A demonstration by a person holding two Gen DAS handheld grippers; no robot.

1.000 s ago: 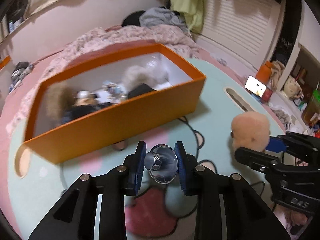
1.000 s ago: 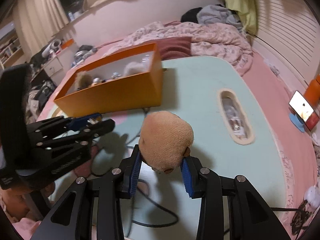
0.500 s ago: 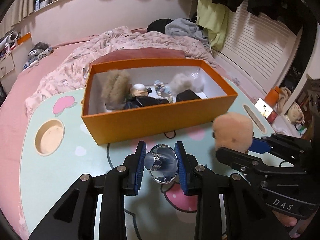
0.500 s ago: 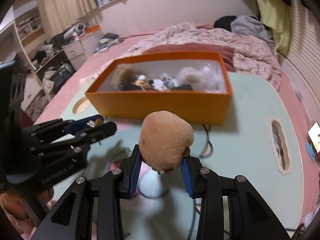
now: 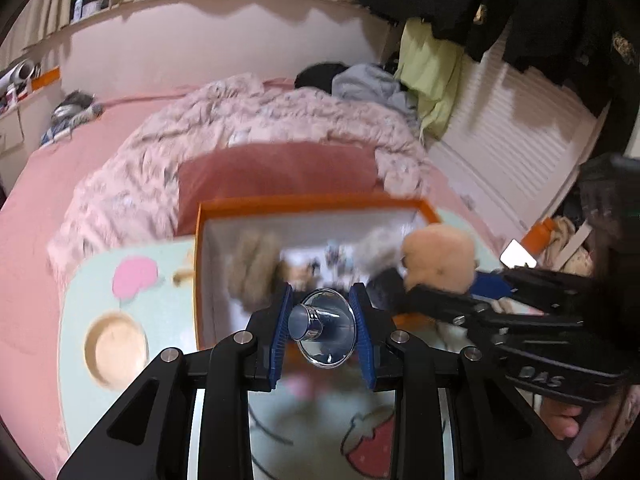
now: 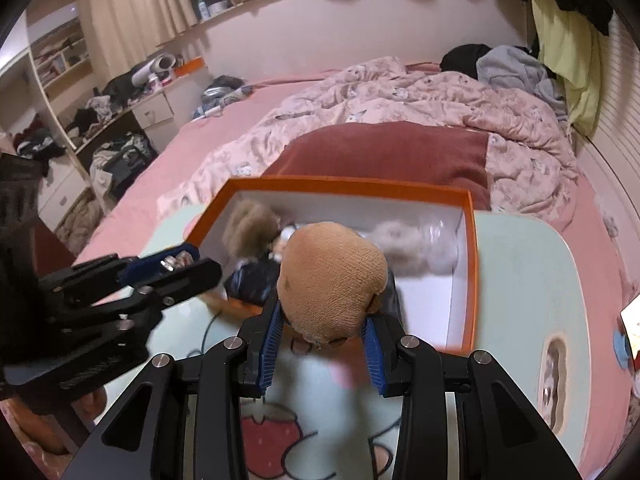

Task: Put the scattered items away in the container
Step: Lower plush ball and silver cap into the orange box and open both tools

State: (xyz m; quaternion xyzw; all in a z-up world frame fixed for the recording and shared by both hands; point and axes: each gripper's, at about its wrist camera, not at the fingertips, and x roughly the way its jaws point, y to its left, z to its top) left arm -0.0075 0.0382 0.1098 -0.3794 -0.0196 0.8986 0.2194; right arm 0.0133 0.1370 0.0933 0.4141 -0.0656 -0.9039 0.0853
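Left claw (image 5: 322,330) clamped on slick, rigid chrome knob (image 5: 325,326), right claw (image 6: 322,340) squeezing soft, light plush ball (image 6: 332,278) at its sides, both over the orange box (image 6: 472,264).

box (image 6: 472,264): orange outside and rim, white inside. plush toy (image 6: 332,276): tan knit. knob (image 5: 326,326): mirror-bright chrome. left gripper (image 5: 322,330) and right gripper (image 6: 322,344): black frames, blue ribbed pads. mat (image 6: 520,280): pale mint, printed with a red strawberry, pink patches, black outlines. quilt (image 6: 420,96): pale pink, small cartoon print. blanket (image 6: 384,152): dull red. bedsheet (image 5: 36,184): plain pink.
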